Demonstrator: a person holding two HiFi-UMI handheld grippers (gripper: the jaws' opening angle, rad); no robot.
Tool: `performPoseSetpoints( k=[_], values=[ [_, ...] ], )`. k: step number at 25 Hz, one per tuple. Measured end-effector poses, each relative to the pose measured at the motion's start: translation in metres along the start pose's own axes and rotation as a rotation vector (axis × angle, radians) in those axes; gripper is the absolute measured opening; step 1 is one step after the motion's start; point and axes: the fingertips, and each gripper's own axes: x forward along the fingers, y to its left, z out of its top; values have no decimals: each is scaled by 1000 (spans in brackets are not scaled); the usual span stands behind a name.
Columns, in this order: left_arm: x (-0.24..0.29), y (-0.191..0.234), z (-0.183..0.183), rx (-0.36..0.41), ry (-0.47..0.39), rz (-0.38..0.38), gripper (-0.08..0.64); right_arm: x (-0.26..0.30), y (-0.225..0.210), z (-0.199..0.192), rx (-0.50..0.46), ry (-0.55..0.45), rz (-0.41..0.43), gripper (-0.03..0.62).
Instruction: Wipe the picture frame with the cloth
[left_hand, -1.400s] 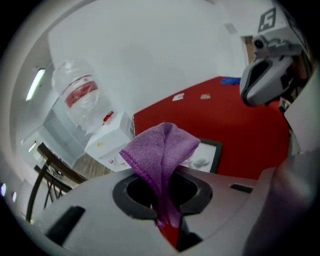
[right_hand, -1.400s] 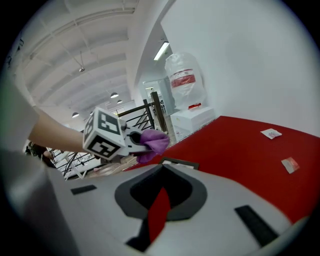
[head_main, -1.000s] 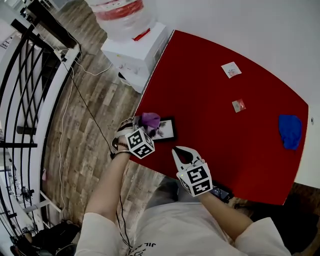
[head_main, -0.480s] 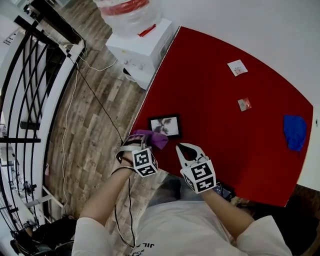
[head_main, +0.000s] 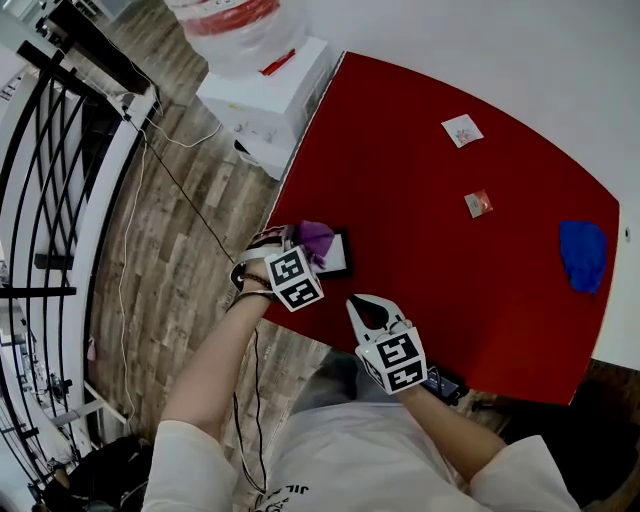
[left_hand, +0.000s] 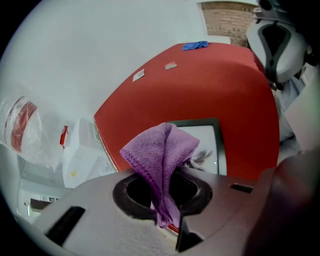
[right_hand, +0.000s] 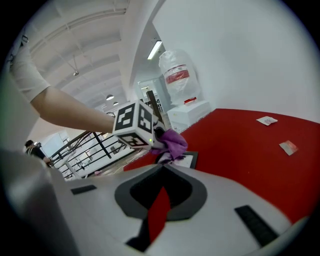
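Note:
A small black picture frame (head_main: 337, 254) lies flat near the left edge of the red table (head_main: 450, 270). My left gripper (head_main: 305, 250) is shut on a purple cloth (head_main: 316, 238), which covers the frame's left part. In the left gripper view the cloth (left_hand: 161, 150) sticks up out of the jaws, with the frame (left_hand: 209, 145) just beyond it. My right gripper (head_main: 368, 308) hovers over the table's near edge, right of the frame, shut with nothing in it. The right gripper view shows the cloth (right_hand: 173, 143) over the frame (right_hand: 189, 160).
A blue cloth (head_main: 582, 252) lies at the table's far right. Two small packets (head_main: 462, 130) (head_main: 478, 203) lie further back. A white water dispenser (head_main: 265, 90) stands off the table's left corner. A black railing (head_main: 50, 200) and a cable (head_main: 190, 215) are at left.
Half a second ago the cloth was off the frame at its near-left corner; now the left gripper has brought it back over the frame's left part. The right gripper has stayed put.

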Motion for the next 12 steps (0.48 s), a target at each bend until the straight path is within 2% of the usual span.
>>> performPoseSetpoints(
  k=[3, 7, 10, 12],
  values=[
    [9, 4, 3, 32, 29, -14, 63, -3, -1, -5, 7, 4, -3, 5],
    [7, -13, 5, 66, 32, -29, 63, -5, -6, -7, 20, 2, -11, 5],
    [-4, -41, 3, 169, 36, -32, 63, -4, -9, -7, 27, 0, -12, 5],
    [-13, -60, 1, 207, 34, -40, 63, -2, -8, -5, 28, -3, -8, 5]
  ],
)
